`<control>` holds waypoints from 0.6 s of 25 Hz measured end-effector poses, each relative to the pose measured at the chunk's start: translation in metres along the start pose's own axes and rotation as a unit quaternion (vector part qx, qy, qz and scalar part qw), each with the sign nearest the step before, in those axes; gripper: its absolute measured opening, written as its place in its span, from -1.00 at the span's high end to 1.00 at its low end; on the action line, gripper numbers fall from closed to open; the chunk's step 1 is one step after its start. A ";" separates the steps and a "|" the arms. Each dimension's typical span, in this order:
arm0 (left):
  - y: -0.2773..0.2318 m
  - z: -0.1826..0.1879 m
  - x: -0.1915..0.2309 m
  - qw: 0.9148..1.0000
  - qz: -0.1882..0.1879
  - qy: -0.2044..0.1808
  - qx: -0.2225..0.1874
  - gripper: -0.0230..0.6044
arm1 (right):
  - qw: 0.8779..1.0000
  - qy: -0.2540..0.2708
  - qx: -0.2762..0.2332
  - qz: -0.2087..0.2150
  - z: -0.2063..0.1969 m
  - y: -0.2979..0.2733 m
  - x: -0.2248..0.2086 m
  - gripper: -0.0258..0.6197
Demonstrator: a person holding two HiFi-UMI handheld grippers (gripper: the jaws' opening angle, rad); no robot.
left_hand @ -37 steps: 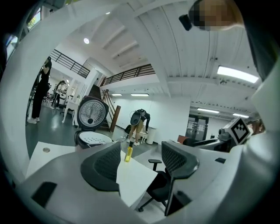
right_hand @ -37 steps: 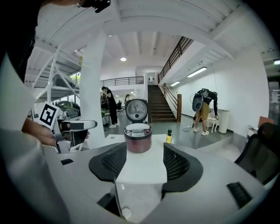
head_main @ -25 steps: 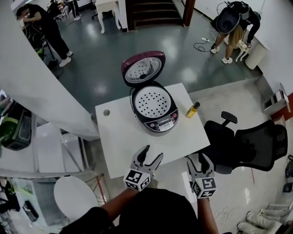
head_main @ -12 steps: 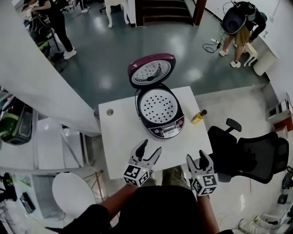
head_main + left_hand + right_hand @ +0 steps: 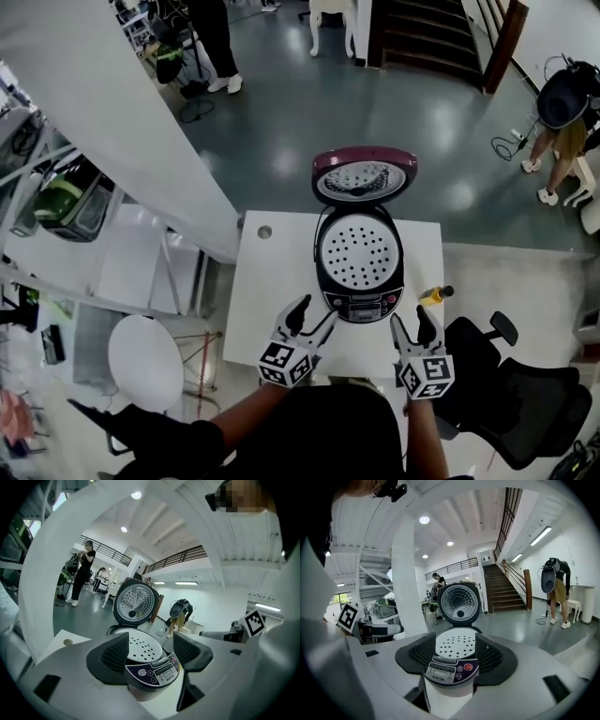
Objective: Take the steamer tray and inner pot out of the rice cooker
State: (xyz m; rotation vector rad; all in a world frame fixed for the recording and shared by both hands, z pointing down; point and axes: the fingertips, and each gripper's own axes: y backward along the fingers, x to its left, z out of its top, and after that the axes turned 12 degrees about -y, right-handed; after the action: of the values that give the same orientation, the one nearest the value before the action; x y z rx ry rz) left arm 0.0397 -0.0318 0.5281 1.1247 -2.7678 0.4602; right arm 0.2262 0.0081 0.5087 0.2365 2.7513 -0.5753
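Head view and both gripper views of a white table (image 5: pixel 272 300) bearing a rice cooker (image 5: pixel 361 281).

The rice cooker stands right of the table's middle. Its hinge faces the far edge and its control panel (image 5: pixel 360 306) faces the near edge. The maroon-rimmed lid (image 5: pixel 364 176) is swung fully open and stands upright beyond the far edge, with its perforated inner plate facing the person.

The steamer tray (image 5: pixel 361 251), a white disc pierced with rows of small holes, is seated level in the mouth of the cooker. It covers the opening, so the inner pot beneath it cannot be seen.

The left tongs (image 5: pixel 316 314) are held over the near edge of the table, just left of the control panel. Their jaws are spread apart and nothing is between them. The left gripper view shows the cooker framed in the gap, lying beyond the fingertips.

The right tongs (image 5: pixel 413 321) are held over the near edge, just right of the control panel. Their jaws are likewise apart and empty. The right gripper view shows the cooker centred beyond them. Neither pair touches the cooker.

A small yellow bottle (image 5: pixel 434 295) lies at the right edge of the table, close to the near right corner. A round cable hole (image 5: pixel 264 232) sits near the far left corner. A black office chair (image 5: pixel 511 412) stands on the floor off the near right corner.
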 end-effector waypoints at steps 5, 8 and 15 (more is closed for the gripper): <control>-0.027 -0.004 0.012 0.998 0.053 0.003 0.016 0.06 | 0.999 -0.004 0.013 0.032 0.012 -0.030 -0.029 0.21; -0.042 -0.003 0.025 0.997 0.073 -0.006 0.025 0.06 | 0.999 -0.006 0.029 0.046 0.009 -0.049 -0.042 0.21; -0.076 -0.012 0.057 0.994 0.086 -0.013 0.071 0.06 | 0.997 -0.008 0.059 0.054 0.004 -0.096 -0.063 0.21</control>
State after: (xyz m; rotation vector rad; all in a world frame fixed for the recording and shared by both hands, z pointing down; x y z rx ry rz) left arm 0.0519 -0.1176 0.5696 0.9282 -2.9086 0.6758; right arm 0.2645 -0.0862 0.5608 0.4038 2.6732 -0.7067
